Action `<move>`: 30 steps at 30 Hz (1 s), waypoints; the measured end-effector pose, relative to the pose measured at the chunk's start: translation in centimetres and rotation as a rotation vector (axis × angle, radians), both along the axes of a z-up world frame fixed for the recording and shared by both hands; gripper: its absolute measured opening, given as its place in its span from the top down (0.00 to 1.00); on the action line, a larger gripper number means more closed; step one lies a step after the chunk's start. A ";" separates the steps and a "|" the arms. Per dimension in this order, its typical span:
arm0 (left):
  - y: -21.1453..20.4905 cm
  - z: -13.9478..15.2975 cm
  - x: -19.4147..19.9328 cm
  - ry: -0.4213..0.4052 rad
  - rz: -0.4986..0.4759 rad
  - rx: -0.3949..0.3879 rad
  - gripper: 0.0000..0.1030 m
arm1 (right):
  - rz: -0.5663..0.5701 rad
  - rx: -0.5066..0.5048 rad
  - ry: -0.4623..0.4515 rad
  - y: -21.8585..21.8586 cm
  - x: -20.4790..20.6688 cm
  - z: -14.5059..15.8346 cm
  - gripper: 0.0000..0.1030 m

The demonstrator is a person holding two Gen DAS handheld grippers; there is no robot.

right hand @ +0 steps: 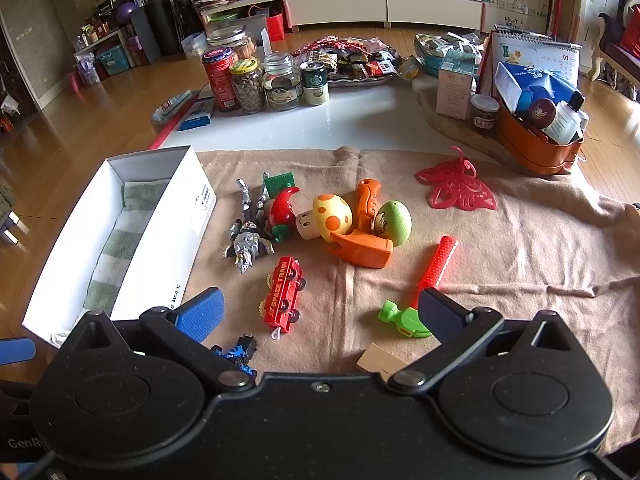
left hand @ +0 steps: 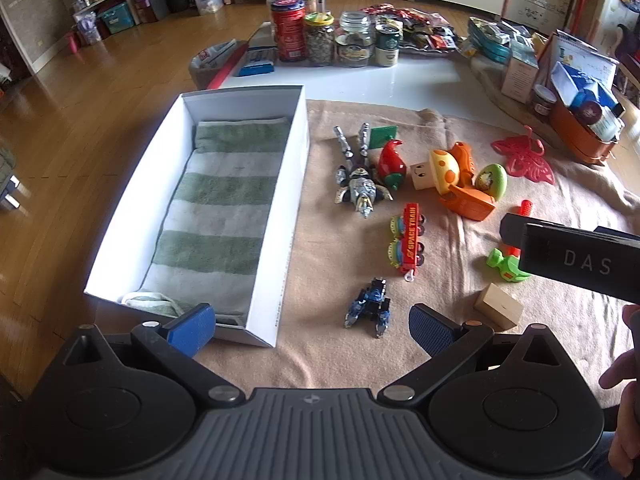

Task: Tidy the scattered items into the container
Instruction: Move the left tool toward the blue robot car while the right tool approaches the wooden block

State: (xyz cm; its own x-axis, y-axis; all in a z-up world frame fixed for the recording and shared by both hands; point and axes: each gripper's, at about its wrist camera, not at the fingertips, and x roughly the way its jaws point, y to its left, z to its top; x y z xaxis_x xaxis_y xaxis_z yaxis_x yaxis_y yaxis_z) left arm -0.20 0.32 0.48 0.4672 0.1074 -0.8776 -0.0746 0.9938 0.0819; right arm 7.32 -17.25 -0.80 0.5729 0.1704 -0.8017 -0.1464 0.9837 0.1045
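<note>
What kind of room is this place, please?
Most likely a lived-in home living room. A low white table holds food jars, toys lie scattered on a beige blanket, and cluttered shelves and a white cabinet line the far wall above a wooden floor.

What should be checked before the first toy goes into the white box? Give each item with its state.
1. White box open, only a striped towel inside: ok.
2. Left tongs open, holding nothing: ok.
3. Right tongs open, holding nothing: ok.
4. Blue robot toy lies free between the left tongs' fingers, touching nothing else: ok.
5. Red train lies apart from its neighbours: ok.
6. Yellow mushroom, orange toy and green egg are bunched together: not ok for a clean single grasp.
</note>
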 end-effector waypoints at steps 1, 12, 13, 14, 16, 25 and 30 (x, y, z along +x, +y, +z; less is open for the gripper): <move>-0.3 -0.2 0.0 0.003 -0.008 -0.003 0.00 | -0.002 -0.004 0.002 -0.1 -0.1 -0.1 0.03; -5.0 -2.9 -0.3 -0.076 -0.136 -0.025 0.01 | -0.091 -0.029 0.050 -5.0 -0.8 -3.0 0.03; -5.3 -3.1 -0.3 -0.090 -0.140 -0.020 0.01 | -0.100 -0.027 0.052 -5.5 -0.9 -3.2 0.03; -5.6 -3.3 -0.3 -0.103 -0.144 -0.020 0.00 | -0.108 -0.025 0.056 -6.1 -0.9 -3.4 0.03; -5.8 -3.9 -0.3 -0.118 -0.154 -0.041 0.00 | -0.120 -0.023 0.059 -6.8 -1.1 -3.8 0.03; -6.1 -6.5 0.4 -0.148 -0.192 -0.039 0.00 | -0.107 -0.058 0.021 -7.9 -1.0 -5.9 0.03; -4.5 -8.6 0.5 -0.118 -0.166 -0.150 0.00 | 0.023 -0.124 -0.036 -7.1 -1.6 -7.2 0.06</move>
State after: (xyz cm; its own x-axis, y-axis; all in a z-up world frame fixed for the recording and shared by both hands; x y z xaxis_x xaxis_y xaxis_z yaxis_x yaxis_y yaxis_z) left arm 0.30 -4.15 -8.09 0.5678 -0.1069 -0.8162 0.0900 0.9937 -0.0675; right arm 5.73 -24.35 -8.03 0.5989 0.0842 -0.7963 -0.1701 0.9851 -0.0238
